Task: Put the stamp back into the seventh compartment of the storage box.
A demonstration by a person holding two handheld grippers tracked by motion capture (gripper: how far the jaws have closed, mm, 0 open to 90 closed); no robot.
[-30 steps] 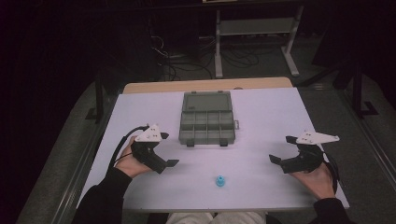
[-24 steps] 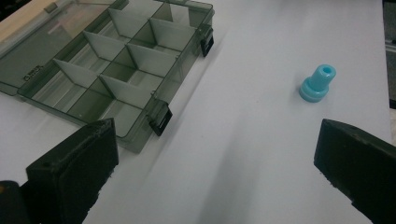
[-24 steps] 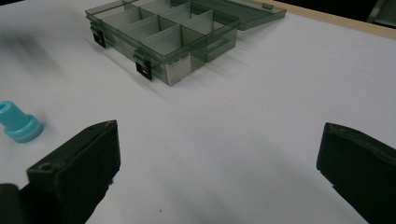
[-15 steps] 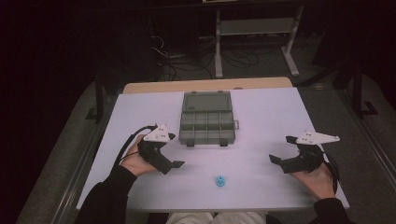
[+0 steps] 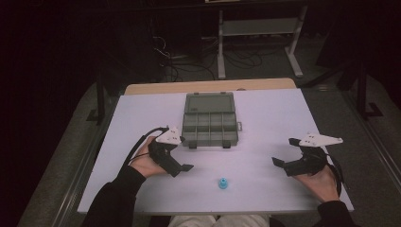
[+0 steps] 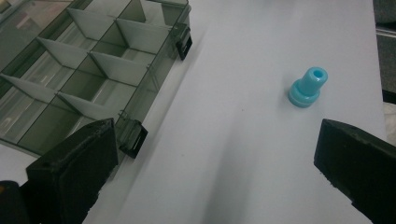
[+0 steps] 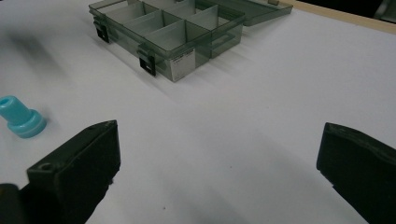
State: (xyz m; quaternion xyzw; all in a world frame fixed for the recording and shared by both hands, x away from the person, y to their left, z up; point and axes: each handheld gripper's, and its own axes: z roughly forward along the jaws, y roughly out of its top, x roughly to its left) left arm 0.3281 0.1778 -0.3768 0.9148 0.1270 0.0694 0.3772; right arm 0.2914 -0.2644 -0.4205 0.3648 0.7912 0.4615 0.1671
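A small light-blue plastic part (image 5: 222, 183) stands upright near the table's front edge (image 6: 307, 87) (image 7: 18, 116). Behind it lies a clear grey compartment box (image 5: 209, 120) with its lid open and its cells empty (image 6: 88, 60) (image 7: 173, 32). My left gripper (image 5: 182, 166) hovers just in front of the box's left corner, jaws wide open, left of the blue part (image 6: 219, 177). My right gripper (image 5: 283, 156) rests open at the right side of the table, apart from both things (image 7: 219, 177).
The white table top (image 5: 265, 118) has a wooden strip along its far edge (image 5: 208, 86). Beyond it stand a metal frame (image 5: 257, 33) and loose cables (image 5: 175, 56) on a dark floor.
My left gripper has moved right and forward, toward the blue part. The right gripper has stayed put.
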